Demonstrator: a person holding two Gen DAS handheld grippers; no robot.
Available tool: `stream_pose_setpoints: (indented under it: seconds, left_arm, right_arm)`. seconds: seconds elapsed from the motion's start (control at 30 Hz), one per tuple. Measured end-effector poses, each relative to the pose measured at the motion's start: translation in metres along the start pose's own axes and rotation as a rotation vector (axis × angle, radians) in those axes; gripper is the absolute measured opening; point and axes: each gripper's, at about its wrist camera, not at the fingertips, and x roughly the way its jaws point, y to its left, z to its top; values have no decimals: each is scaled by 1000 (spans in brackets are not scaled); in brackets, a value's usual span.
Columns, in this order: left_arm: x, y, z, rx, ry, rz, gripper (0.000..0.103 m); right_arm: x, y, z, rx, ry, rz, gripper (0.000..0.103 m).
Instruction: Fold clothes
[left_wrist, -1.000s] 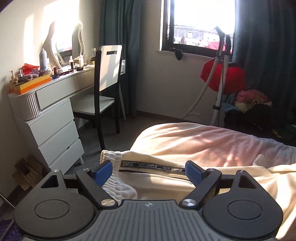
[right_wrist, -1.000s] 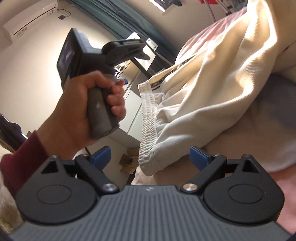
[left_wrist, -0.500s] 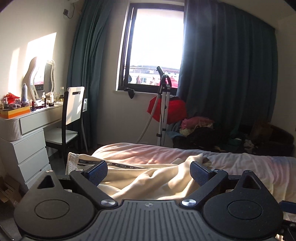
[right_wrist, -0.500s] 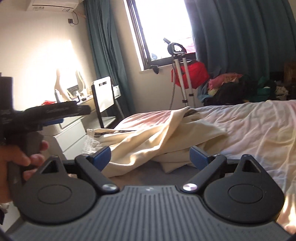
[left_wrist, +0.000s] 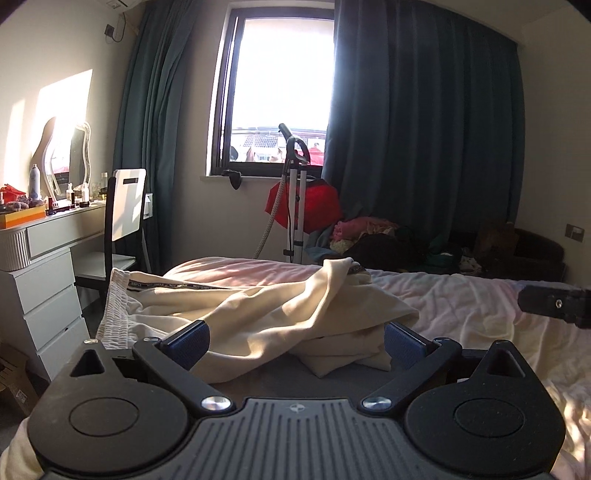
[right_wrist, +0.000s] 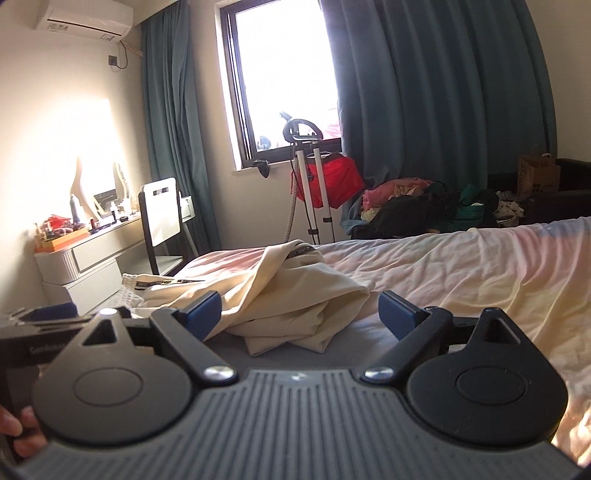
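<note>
Cream trousers (left_wrist: 266, 317) with a black lettered waistband lie crumpled on the bed (left_wrist: 480, 317), waistband at the left edge, one leg humped up in the middle. They also show in the right wrist view (right_wrist: 295, 302). My left gripper (left_wrist: 295, 343) is open and empty, level, just short of the cloth. My right gripper (right_wrist: 301, 312) is open and empty, just short of the folded leg end. Part of the right gripper (left_wrist: 554, 304) shows at the right of the left wrist view; the left gripper (right_wrist: 40, 321) shows at the left of the right wrist view.
A white dresser (left_wrist: 40, 273) and a chair (left_wrist: 125, 214) stand left of the bed. A garment steamer (left_wrist: 295, 199) with a red cloth stands under the window. A pile of clothes (left_wrist: 373, 236) lies beyond the bed.
Both grippers have pulled back from the trousers and levelled out. The right wrist view has swung from looking sideways at the waistband to facing the window. Both stay open.
</note>
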Motion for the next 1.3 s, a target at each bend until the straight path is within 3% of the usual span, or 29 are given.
stream_pose_setpoints:
  seconds: [0.1, 0.2, 0.4, 0.67, 0.8, 0.83, 0.87, 0.93, 1.07, 1.3]
  left_arm:
    - [8, -8, -11, 13, 18, -2, 102]
    - [41, -16, -6, 20, 42, -36, 102]
    - [162, -32, 20, -56, 123, -109, 102]
    - [329, -45, 68, -256, 207, -69, 102]
    - [382, -53, 76, -269, 263, -26, 89]
    - [389, -55, 77, -260, 262, -22, 86]
    - [392, -59, 78, -241, 254, -27, 76]
    - [391, -68, 77, -180, 241, -25, 71]
    - [369, -85, 77, -75, 193, -65, 25]
    - [275, -93, 77, 31, 131, -175, 10]
  right_arm:
    - [10, -10, 1, 34, -3, -57, 93]
    - [23, -27, -4, 112, 21, -81, 93]
    - [54, -48, -33, 178, 142, -59, 93]
    - [111, -96, -56, 281, 211, -172, 93]
    - [138, -114, -71, 333, 265, -190, 93]
    - [144, -117, -75, 337, 278, -192, 93]
    - [149, -119, -78, 341, 289, -193, 93]
    - [154, -120, -81, 352, 297, -190, 93]
    - [155, -116, -81, 344, 290, -183, 93]
    - [135, -110, -73, 300, 244, -210, 93]
